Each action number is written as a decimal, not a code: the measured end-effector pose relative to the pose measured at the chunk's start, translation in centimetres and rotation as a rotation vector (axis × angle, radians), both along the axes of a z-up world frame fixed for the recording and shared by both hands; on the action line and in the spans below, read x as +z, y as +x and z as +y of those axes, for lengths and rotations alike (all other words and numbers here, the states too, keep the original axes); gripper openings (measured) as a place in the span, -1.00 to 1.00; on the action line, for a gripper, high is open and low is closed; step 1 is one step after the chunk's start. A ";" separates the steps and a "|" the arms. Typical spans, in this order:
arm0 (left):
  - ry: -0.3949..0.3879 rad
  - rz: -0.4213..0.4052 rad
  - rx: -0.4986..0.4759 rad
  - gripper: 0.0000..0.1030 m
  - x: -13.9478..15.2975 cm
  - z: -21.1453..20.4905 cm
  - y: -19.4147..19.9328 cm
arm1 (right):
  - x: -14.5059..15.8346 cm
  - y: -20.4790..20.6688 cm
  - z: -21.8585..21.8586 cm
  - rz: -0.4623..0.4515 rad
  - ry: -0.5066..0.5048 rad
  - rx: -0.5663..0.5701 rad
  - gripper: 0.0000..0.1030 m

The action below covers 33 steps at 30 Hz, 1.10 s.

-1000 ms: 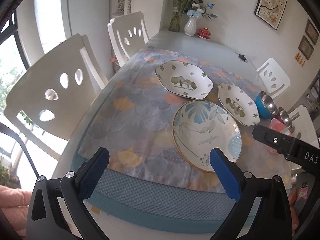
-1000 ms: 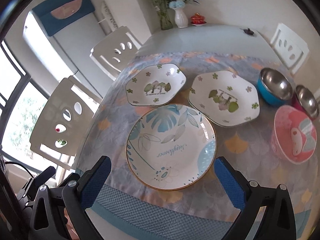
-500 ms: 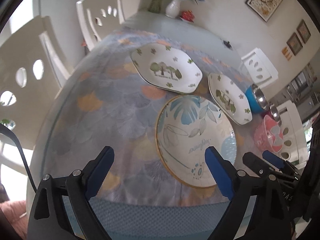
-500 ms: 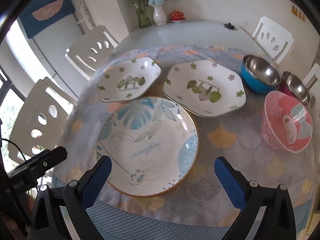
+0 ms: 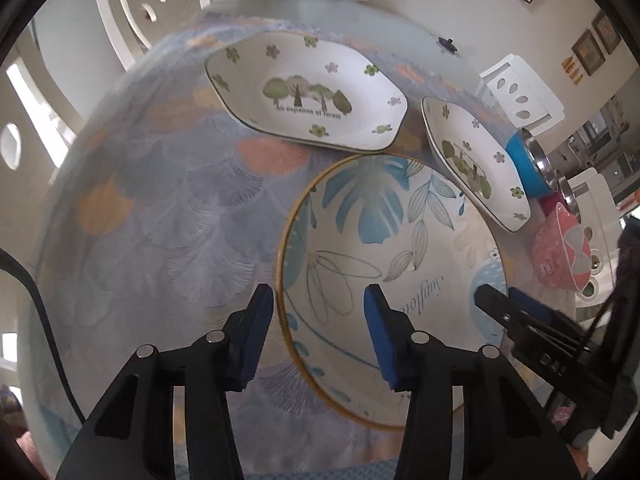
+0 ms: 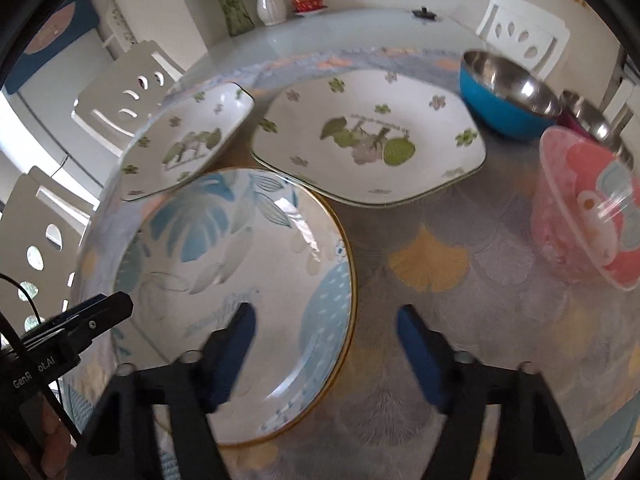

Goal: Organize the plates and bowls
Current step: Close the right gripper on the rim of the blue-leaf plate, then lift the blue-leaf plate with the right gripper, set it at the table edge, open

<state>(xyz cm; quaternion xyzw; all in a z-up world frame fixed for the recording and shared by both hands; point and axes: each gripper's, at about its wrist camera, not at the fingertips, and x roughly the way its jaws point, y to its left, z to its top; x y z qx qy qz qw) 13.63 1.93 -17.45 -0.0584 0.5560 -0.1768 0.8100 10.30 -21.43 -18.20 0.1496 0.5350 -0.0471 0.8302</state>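
A round plate with blue leaves and a gold rim (image 5: 380,248) (image 6: 240,264) lies on the patterned cloth, nearest to me. My left gripper (image 5: 319,304) straddles its left rim; the jaws are closing, and a gap still shows beside the rim. My right gripper (image 6: 325,316) straddles the plate's right rim, also closing and not pressing on it. Behind the round plate lie two white angular plates with tree prints (image 5: 308,92) (image 6: 368,140). A blue steel bowl (image 6: 504,96), a second steel bowl (image 6: 592,116) and a pink bowl (image 6: 588,208) stand at the right.
White chairs (image 5: 132,12) (image 6: 524,36) ring the table. A white vase (image 6: 270,4) and a small red dish (image 6: 308,2) stand at the far edge of the table. The table's near edge runs just under both grippers.
Both grippers have come down close over the round plate, one at each side of it. Their jaws have narrowed from wide open to about half that width.
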 end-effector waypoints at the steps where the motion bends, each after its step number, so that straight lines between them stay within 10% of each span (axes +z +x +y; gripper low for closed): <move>1: -0.005 -0.002 -0.001 -0.16 -0.1 0.0 0.0 | -0.5 0.1 -0.3 0.005 0.018 -0.010 0.07; 9: -0.006 0.021 0.001 -0.37 -1.7 -0.1 0.3 | -1.3 0.5 -0.1 -0.028 0.004 -0.007 -0.37; 33: 0.000 -0.115 0.025 -0.39 1.3 3.2 -3.5 | 0.9 -1.7 3.2 -0.082 0.023 0.218 -0.34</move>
